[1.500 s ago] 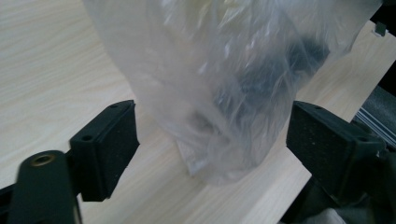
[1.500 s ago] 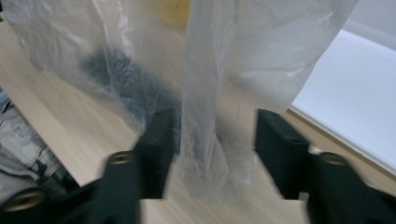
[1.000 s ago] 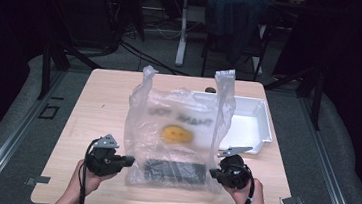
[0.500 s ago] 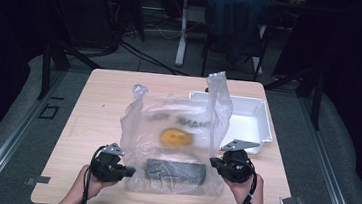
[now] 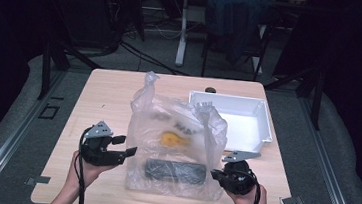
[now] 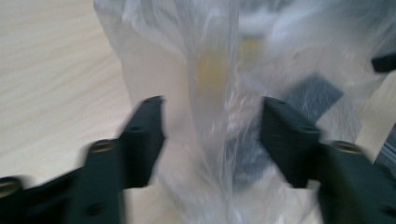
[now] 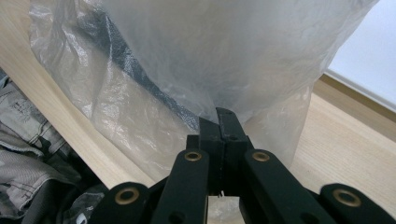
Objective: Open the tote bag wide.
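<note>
A clear plastic bag [image 5: 176, 126] stands slumped on the middle of the table, with a yellow item [image 5: 170, 139] and a flat black item [image 5: 175, 171] inside it. My left gripper [image 5: 127, 146] hangs by the bag's lower left side. Its jaws have just been opening. In the left gripper view a fold of the bag [image 6: 210, 56] runs between the spread jaws of the left gripper [image 6: 210, 121], and neither pad presses it. My right gripper [image 5: 213, 174] is at the bag's lower right corner. In the right gripper view the bag [image 7: 210, 46] film gathers at the tips of the shut right gripper [image 7: 218, 116].
A white tray [image 5: 262, 125] sits at the back right of the wooden table [image 5: 104, 94], just behind the bag. A small dark thing [image 5: 211, 90] lies at the far edge. The near table edge and patterned cloth [image 7: 28, 140] appear in the right gripper view.
The left gripper's jaws have spread apart and let go of the bag, and that hand has risen a little. The bag has sagged and its right handle has dropped.
</note>
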`<state>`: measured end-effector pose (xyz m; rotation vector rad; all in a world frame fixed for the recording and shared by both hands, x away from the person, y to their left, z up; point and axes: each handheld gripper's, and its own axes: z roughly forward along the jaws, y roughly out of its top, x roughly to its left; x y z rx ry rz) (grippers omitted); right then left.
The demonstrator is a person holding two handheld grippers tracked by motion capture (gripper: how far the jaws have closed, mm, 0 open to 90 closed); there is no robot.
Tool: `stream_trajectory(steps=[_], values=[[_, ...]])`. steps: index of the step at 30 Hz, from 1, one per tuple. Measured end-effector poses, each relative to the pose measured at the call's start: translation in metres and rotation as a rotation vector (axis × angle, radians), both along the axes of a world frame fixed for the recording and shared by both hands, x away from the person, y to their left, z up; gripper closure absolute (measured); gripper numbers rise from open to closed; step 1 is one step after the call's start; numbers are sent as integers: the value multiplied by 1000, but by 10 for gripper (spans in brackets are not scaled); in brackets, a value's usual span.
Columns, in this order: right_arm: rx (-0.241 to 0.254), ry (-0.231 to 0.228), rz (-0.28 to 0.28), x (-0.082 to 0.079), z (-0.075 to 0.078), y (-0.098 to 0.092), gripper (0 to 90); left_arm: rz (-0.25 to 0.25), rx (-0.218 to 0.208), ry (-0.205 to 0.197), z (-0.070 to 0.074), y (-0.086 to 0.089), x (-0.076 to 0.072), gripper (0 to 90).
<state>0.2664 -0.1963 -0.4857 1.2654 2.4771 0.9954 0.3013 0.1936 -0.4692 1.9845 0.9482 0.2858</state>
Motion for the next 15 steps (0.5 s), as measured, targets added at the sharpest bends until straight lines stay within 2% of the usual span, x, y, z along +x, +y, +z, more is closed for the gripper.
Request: stream_trajectory(steps=[1,2,3,5,7,9,10,12,13,14,15], values=[[-7,14,-8,1,-2,-1,900,-8,-2,6,-3,-2,3,586],[-7,14,-8,1,-2,-1,900,-16,-3,18,-6,-3,5,586],[-7,18,-11,1,-4,-2,900,-41,-5,39,-13,-6,7,678],[-24,40,-26,4,-11,-4,900,-62,43,65,-23,-10,8,812],[-52,59,-37,8,-16,-5,900,-69,70,85,-35,-14,8,879],[-58,76,-52,14,-22,-7,900,-79,84,109,-42,-16,9,896],[-85,87,-48,16,-22,-8,900,-78,86,121,-46,-18,8,897],[-63,100,-64,20,-28,-9,888,-82,91,136,-51,-18,8,898],[-72,88,-88,19,-26,-11,675,-90,92,141,-53,-18,7,898],[-72,88,-88,19,-26,-11,675,-93,92,145,-53,-18,6,898],[-96,75,-94,17,-22,-12,582,-97,98,142,-53,-18,5,899]])
